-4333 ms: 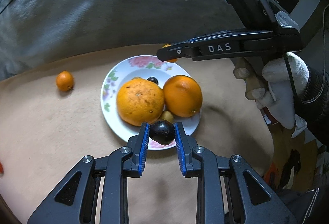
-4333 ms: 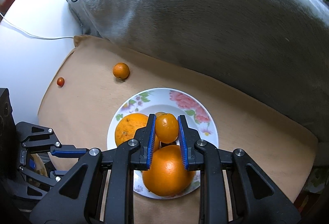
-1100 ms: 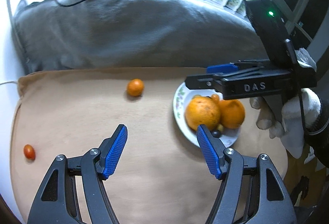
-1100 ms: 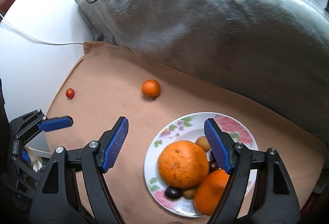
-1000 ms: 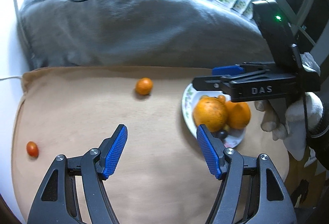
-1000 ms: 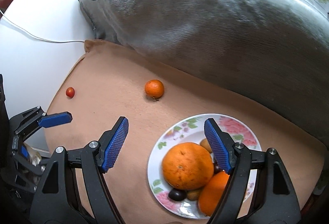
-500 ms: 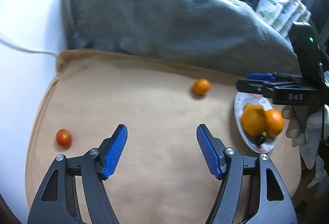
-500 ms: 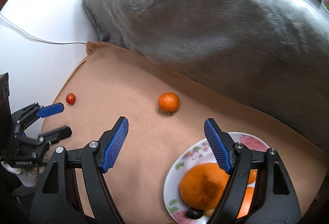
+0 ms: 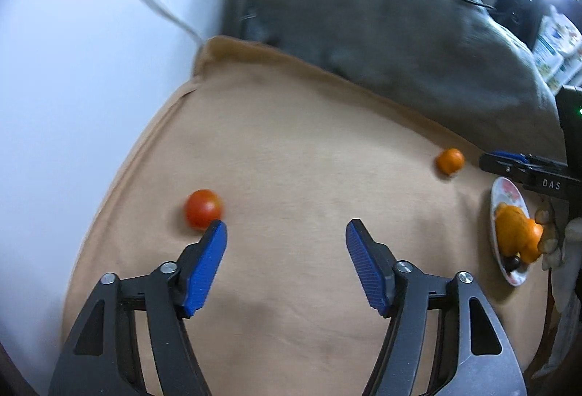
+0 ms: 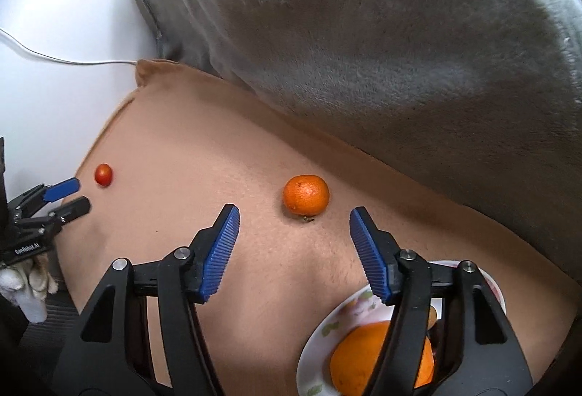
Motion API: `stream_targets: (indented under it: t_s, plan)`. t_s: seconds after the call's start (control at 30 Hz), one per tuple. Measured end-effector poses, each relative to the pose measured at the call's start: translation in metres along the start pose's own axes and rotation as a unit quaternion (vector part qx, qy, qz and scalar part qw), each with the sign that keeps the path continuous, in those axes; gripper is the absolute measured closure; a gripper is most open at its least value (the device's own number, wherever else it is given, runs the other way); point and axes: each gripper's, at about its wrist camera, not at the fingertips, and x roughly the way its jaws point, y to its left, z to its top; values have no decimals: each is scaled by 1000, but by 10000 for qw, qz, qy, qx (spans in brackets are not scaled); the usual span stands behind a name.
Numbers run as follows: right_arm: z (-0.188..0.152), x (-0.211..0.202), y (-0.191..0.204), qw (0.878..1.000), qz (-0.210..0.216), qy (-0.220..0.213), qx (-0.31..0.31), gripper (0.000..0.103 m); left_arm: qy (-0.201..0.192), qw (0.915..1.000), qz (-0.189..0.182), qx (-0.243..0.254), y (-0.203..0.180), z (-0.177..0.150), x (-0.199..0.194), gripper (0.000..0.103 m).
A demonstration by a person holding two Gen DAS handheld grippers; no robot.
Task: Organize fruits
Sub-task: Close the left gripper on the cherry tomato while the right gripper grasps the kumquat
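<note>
Left gripper (image 9: 285,226) wide open, holds nothing; small red tomato (image 9: 203,208) on tan cloth (image 9: 291,148) just beside tip of its left finger. Right gripper (image 10: 293,214) also wide open, empty; mandarin (image 10: 306,194) lies on cloth just ahead, between finger tips. Flowered plate (image 10: 320,352) with big orange (image 10: 363,359) under right finger. Grey blanket (image 10: 363,32) behind cloth.

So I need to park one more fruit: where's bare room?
Free: tan cloth between the cherry tomato and the mandarin, and below both. Crowded: the flowered plate, filled with oranges.
</note>
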Motion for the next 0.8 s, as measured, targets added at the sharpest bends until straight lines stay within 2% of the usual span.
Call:
stream_targets:
  t_s: [0.07, 0.33, 0.7, 0.8]
  plan:
    - [0, 6, -2, 10000, -2, 43, 48, 43, 14, 9999, 79, -98, 11, -1, 4, 43]
    - [6, 20, -4, 9998, -105, 141, 34, 44, 62, 9990, 200, -384, 41, -1, 20, 48]
    - [10, 36, -6, 9994, -162, 285, 73, 47, 266, 9977, 423, -447, 47, 4, 41, 58]
    - [10, 40, -8, 9993, -144, 336, 84, 51, 324, 9973, 445, -482, 48, 4, 46, 61]
